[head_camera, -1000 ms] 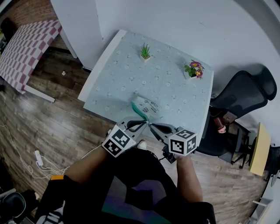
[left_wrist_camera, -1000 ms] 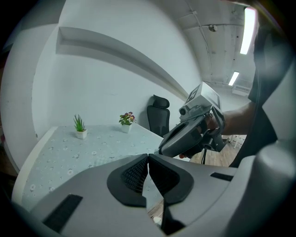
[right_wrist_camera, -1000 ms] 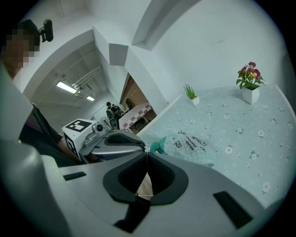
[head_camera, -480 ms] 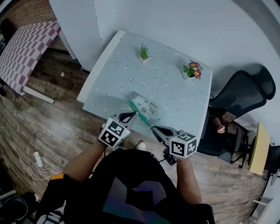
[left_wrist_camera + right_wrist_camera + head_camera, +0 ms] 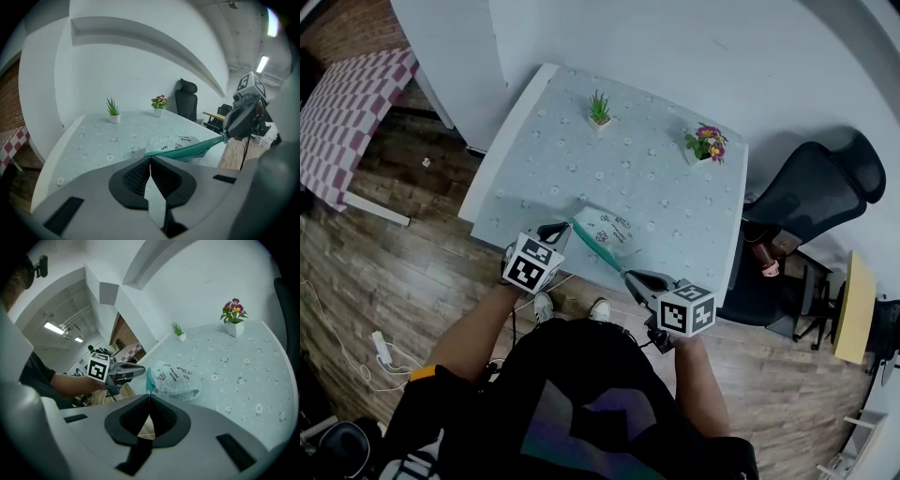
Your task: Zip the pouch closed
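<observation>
Table (image 5: 572,131): lay beyond my jaws.
Pouch (image 5: 606,228): soft, light, stretched between them.
Left gripper (image 5: 565,228): pinched zipper (image 5: 602,249), perhaps its pull.
Right gripper (image 5: 630,275): pinched opposite end.

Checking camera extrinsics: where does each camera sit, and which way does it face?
Head view: on the person's head, looking steeply down at the table and pouch; shows both arms, the left gripper and the right gripper.
Left gripper view: on the left gripper, looking along its shut jaws across the table; the right gripper shows at right.
Right gripper view: on the right gripper, looking along its shut jaws; the left gripper and forearm show at left.
Shared: all three see the pouch stretched between the grippers.
</observation>
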The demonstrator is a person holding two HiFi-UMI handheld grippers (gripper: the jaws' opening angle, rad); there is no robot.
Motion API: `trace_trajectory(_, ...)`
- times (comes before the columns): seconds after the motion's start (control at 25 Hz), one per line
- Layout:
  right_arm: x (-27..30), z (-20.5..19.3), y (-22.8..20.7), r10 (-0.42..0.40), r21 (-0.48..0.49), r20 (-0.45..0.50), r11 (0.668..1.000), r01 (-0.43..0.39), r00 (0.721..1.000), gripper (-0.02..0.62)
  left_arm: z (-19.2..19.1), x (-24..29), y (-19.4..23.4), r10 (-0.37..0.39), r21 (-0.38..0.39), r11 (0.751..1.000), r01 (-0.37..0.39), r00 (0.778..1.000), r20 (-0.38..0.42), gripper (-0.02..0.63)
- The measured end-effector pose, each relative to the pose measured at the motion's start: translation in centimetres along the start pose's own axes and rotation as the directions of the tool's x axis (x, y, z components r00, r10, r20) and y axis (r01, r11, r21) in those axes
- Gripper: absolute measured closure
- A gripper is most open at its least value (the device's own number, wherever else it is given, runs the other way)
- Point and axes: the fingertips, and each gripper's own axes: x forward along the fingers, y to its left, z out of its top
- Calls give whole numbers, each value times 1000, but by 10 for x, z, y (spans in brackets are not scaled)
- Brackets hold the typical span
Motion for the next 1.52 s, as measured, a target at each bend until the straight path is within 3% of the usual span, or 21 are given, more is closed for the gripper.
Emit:
trace_trajectory(0.4,24,-21,-26,-147,-52,-62,988,144,987,571,-24,-4,-3,-20,-137,990,15,999,-37,591)
trace_trajectory(0.56,24,-18,-26,-186,-82,-45,980,181,982,523,-27,-18,-3,-9,-190,982,5,1000,-23,591)
trace_trajectory(0.72,12,4,-27,-252,-112,38,961,254,967,523,-6,-38,-10,3,-205,979,4,999,35,591)
trace_trajectory(0.92,-15,55,-10,-312,-164,211,923,349,926,541,52,-72,-25,42,-191,981,-10,986,163,591)
trace_trajectory(1.16,-51,105,26,-302,-206,389,892,402,870,576,109,-111,-48,48,-151,989,-6,960,277,592)
trace_trajectory(1.52,-86,134,55,-272,-214,509,879,426,816,580,141,-139,-69,85,-116,992,-47,934,347,592)
